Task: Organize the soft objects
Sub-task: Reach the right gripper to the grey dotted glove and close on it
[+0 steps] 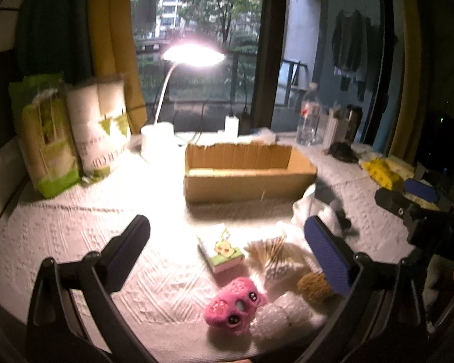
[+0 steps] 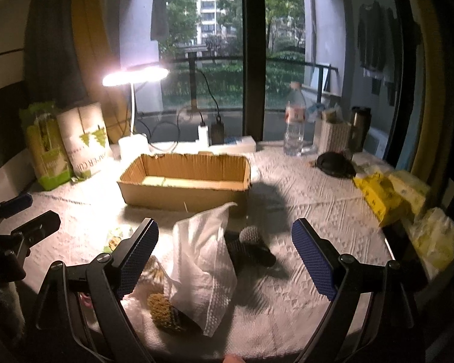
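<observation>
An open cardboard box [image 1: 248, 178] [image 2: 184, 186] stands mid-table. In front of it lie a pink plush toy [image 1: 234, 302], a small green-and-white pack [image 1: 221, 252], a bundle of cotton swabs [image 1: 272, 257], a brown sponge [image 1: 313, 286] [image 2: 163, 311], bubble wrap [image 1: 277, 317], a white tissue [image 2: 201, 269] and a dark rolled sock [image 2: 251, 248]. My left gripper [image 1: 230, 249] is open above the pack, empty. My right gripper [image 2: 225, 257] is open over the tissue and sock, empty; it also shows in the left wrist view [image 1: 408, 195].
A lit desk lamp [image 1: 193, 56] and two paper-roll bags [image 1: 72, 133] stand at the back left. A water bottle [image 2: 294, 121], a cup, a dark round object [image 2: 334, 163] and yellow packs [image 2: 378, 196] stand at the right. A white textured cloth [image 1: 75, 236] covers the table.
</observation>
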Demonstrator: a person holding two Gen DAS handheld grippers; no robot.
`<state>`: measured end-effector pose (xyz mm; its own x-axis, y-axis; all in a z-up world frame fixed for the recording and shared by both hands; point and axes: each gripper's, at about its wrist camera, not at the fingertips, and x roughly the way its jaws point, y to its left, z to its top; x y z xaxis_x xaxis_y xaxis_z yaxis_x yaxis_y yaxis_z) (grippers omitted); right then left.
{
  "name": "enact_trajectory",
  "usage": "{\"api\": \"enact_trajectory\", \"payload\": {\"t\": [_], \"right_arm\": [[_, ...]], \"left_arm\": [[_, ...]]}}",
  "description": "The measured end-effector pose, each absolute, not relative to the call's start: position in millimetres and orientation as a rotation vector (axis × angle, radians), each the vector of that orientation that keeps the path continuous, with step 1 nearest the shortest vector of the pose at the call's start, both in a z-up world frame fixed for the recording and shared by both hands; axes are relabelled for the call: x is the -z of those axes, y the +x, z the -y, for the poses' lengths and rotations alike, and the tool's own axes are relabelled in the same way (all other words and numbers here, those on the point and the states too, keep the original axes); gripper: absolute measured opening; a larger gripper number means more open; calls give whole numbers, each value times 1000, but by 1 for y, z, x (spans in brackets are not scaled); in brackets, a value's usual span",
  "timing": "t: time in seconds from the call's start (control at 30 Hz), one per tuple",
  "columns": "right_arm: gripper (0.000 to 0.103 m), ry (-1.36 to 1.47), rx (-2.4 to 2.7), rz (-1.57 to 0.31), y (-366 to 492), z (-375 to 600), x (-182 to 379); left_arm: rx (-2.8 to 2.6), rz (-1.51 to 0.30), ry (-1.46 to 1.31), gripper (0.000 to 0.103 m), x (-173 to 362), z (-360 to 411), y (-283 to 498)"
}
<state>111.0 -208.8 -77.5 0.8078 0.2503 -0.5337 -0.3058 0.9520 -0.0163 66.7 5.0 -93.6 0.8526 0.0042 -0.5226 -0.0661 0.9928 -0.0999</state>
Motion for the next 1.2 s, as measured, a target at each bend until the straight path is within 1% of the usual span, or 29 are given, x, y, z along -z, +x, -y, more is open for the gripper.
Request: {"api": "enact_trajectory", "payload": {"t": [0.47, 0.9, 1.2], "right_arm": [[93, -100, -287, -688, 163, 210, 119], [93, -75, -210, -766, 213, 242, 147], [86, -83, -229, -842, 236, 245, 174]], "left_arm": [[-68, -716, -141, 102, 146, -19, 121], [-134, -855, -130, 102, 187, -23, 170], [-196, -913, -71, 102, 201, -24, 184]]}}
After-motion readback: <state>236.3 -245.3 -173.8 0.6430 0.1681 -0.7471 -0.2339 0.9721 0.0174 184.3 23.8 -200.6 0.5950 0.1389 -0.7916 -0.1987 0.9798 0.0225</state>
